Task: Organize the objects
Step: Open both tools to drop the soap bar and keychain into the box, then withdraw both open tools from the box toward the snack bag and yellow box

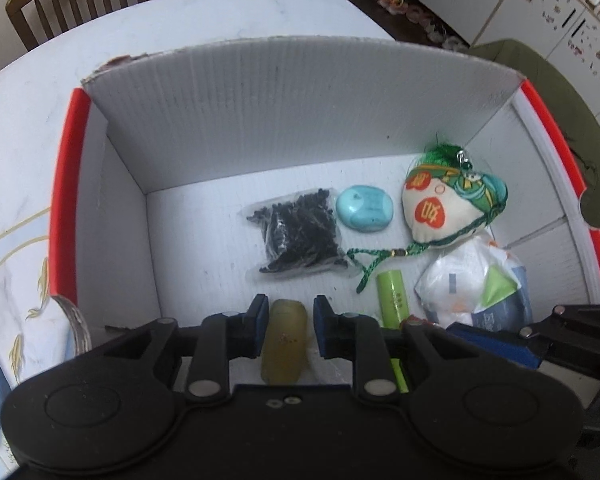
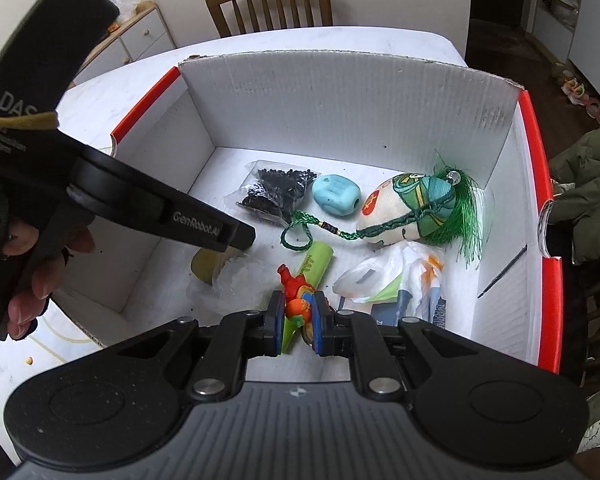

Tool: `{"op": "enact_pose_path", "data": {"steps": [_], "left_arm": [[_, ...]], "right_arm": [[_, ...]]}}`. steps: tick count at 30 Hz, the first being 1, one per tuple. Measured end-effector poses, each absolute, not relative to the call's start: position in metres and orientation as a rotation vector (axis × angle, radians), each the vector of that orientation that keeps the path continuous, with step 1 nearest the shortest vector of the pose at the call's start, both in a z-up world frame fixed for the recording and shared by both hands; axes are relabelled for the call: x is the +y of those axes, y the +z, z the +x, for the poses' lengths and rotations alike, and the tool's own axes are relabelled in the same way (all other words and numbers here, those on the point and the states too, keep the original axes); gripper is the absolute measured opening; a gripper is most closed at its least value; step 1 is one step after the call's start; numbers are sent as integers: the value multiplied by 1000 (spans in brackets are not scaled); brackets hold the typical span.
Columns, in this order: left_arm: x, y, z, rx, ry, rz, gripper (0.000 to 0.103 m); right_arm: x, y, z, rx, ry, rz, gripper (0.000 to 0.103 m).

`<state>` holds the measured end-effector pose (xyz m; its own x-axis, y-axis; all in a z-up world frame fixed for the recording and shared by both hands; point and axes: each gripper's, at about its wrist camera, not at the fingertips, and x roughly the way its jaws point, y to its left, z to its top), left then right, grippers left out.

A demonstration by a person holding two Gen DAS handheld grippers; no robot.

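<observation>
Pointing lengthwise toward box's (image 1: 260, 120) far wall, yellowish block (image 1: 286, 344)

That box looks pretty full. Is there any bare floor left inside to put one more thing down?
Yes: the box floor is bare on its left side, between the left wall and the bag of black bits, and along the back wall. The right front is crowded: plush sachet, green tube, plastic bag.
</observation>
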<state>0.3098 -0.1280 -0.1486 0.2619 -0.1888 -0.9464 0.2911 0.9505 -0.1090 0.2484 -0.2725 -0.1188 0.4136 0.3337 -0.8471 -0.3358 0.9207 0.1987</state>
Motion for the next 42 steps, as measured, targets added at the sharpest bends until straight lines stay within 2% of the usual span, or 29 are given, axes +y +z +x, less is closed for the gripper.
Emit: {"op": "enact_pose_path", "data": {"steps": [6, 8, 12, 14, 17, 24, 42], "left_arm": [[-129, -150, 309, 1285, -335, 104, 32], [-129, -148, 307, 1266, -333, 113, 42], [-127, -139, 298, 1230, -346, 103, 51], [-127, -132, 292, 1204, -355, 101, 55], [-125, -120, 283, 1164, -368, 79, 57], [-115, -92, 258, 1076, -377, 54, 64], [-62, -22, 191, 810, -348, -7, 68]], "right_arm": [[-283, -114, 248, 1063, 441, 24, 14], [-284, -112, 246, 1053, 455, 23, 14], [-288, -103, 242, 1033, 471, 34, 15], [-289, -97, 239, 1020, 474, 40, 19], [-290, -88, 233, 997, 482, 43, 28], [-292, -68, 220, 952, 493, 38, 28], [-282, -22, 182, 830, 481, 34, 29]]}}
